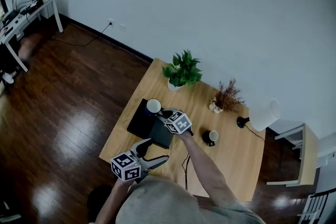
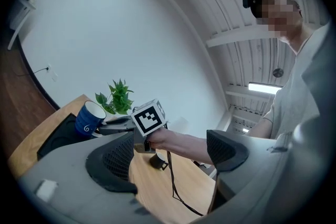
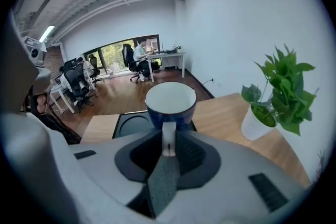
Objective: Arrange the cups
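Observation:
A blue cup [image 1: 154,106] with a white inside hangs over the far end of a black tray [image 1: 140,122] on the wooden table [image 1: 231,165]. My right gripper [image 1: 161,112] is shut on its white handle [image 3: 168,139]. In the right gripper view the blue cup [image 3: 170,105] sits upright just beyond the right gripper [image 3: 168,152], with the tray [image 3: 126,124] below it. A black cup [image 1: 210,137] stands on the table to the right. My left gripper [image 1: 156,153] hovers near the table's front edge, open and empty. From the left gripper [image 2: 168,160] I see the blue cup [image 2: 89,118] and the black cup [image 2: 157,161].
A green potted plant [image 1: 181,71], a dried plant in a small pot [image 1: 226,97] and a white lamp [image 1: 264,114] stand along the table's far side. A black cable [image 1: 185,165] runs over the front edge. A chair [image 1: 294,155] stands right of the table.

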The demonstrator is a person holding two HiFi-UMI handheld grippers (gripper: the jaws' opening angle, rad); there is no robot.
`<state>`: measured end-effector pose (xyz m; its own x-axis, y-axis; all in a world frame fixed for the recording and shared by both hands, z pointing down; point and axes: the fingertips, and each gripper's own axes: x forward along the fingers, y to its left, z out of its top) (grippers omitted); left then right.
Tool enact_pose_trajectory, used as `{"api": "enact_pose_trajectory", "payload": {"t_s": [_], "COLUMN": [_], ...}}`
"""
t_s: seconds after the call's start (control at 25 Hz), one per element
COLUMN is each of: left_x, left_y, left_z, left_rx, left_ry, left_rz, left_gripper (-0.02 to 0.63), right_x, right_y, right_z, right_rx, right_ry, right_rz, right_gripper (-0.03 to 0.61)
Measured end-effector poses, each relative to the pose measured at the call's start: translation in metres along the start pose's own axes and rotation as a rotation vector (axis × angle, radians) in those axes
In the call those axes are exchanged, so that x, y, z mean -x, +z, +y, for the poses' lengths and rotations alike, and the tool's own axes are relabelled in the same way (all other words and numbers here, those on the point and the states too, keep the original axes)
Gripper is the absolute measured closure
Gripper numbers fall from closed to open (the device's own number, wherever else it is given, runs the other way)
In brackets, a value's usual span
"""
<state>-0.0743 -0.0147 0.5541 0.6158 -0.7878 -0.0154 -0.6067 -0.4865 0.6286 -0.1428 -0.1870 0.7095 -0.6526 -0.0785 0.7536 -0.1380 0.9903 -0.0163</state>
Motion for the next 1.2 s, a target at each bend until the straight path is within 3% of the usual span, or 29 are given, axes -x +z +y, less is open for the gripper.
{"api": "enact_pose_trajectory", "payload": {"t_s": [0.2,0.4,0.68,0.76,0.8,0.84,1.0,1.2], "left_x": [0.010,0.017,0.010,0.010,0.011,0.012,0.012,0.001], "left_y": [0.005,0.006,0.002,0.003,0.003,0.004,0.003,0.002], "left_z": [0.007,0.009,0.004,0.002,0.002,0.002,0.006,0.000], "left_rx": [0.003,0.012,0.009,0.003,0.001,0.000,-0.003,0.016], "left_ry": [0.029,0.038,0.021,0.018,0.018,0.019,0.029,0.006], "left_rz": [-0.029,-0.040,-0.009,-0.001,0.001,0.003,0.021,0.038], "left_gripper": [0.195,0.196,0.195,0.195,0.195,0.195,0.195,0.195], "right_x": [-0.017,-0.022,-0.026,-0.028,-0.029,-0.030,-0.013,0.054], "right_y": [0.003,0.006,0.007,0.005,0.002,-0.003,-0.022,-0.067], "right_z": [0.000,0.002,0.006,0.004,0.002,0.002,0.001,0.013], "right_rx": [0.063,0.110,0.073,0.034,0.008,-0.015,-0.124,-0.275], "right_ry": [0.022,0.041,0.051,0.022,0.003,-0.013,-0.048,-0.096], "right_rz": [0.061,0.055,0.028,0.010,0.007,0.006,-0.045,-0.167], "right_gripper": [0.493,0.492,0.492,0.479,0.434,0.350,0.349,0.354]}}
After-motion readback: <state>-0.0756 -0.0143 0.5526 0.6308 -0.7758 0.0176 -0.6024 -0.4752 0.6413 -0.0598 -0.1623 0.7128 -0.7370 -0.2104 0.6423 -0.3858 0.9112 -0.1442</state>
